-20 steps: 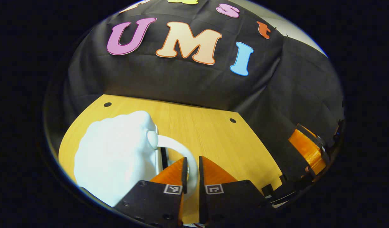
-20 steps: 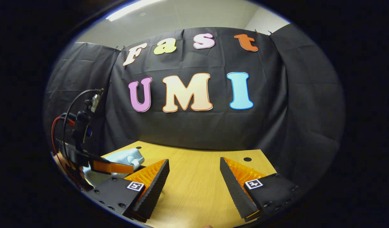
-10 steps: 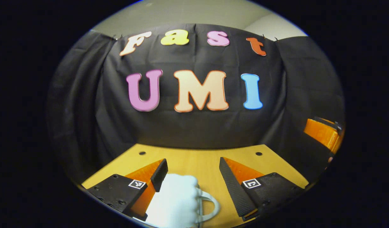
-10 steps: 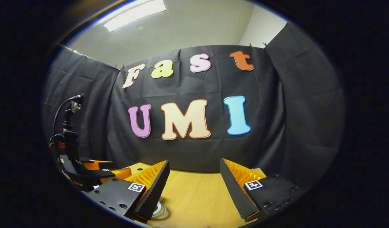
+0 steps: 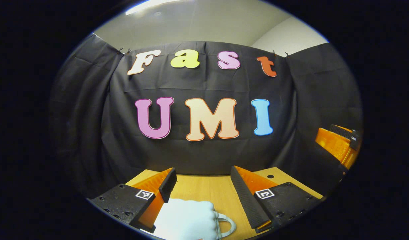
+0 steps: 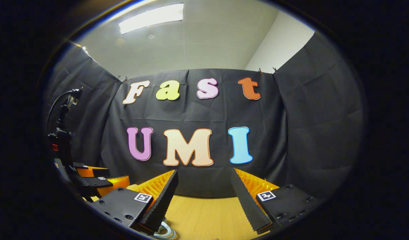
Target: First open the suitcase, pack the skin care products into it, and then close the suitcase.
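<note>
A small white suitcase (image 5: 186,218) with a bumpy shell and a loop handle (image 5: 227,224) lies on the wooden table (image 5: 211,196), at the bottom of the left gripper view. My left gripper (image 5: 203,186) is open just above and behind it, with nothing between the fingers. In the right gripper view my right gripper (image 6: 204,191) is open over bare table (image 6: 204,216). A sliver of the white handle (image 6: 165,230) peeks out below its left finger. No skin care products are in sight.
The black cloth wall closes the table's back and sides. The left gripper's body (image 6: 91,181) with its cables sits at the left of the right gripper view. The right gripper (image 5: 337,143) is at the right edge of the left gripper view. A round hole (image 5: 270,176) marks the tabletop.
My left gripper, nearly shut around the suitcase handle a second ago, has opened and drawn back. Both views have tilted upward, so less table and more wall and ceiling are seen.
</note>
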Demonstrator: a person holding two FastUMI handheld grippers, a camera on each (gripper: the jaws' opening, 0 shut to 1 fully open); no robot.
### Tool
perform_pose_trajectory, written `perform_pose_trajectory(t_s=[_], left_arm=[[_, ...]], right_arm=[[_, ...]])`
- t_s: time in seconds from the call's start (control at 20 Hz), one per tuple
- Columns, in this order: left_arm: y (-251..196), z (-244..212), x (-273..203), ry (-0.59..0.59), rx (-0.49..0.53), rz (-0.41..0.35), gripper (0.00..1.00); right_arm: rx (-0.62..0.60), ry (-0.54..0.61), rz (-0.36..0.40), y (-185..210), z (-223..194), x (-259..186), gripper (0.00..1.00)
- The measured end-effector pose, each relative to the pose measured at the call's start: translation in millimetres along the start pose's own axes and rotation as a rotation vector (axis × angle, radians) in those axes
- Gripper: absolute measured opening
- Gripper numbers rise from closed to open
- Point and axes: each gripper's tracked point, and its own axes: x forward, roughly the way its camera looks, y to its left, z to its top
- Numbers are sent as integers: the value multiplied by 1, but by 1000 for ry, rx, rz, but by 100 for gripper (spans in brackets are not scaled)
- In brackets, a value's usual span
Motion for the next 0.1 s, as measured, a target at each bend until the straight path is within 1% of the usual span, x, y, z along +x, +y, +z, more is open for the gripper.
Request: perform_pose_trajectory(t_s=[0.1], left_arm=[[-1, -2, -1, 4, 5, -17, 95]], right_arm=[[-6, -10, -23, -1, 7, -11, 98]])
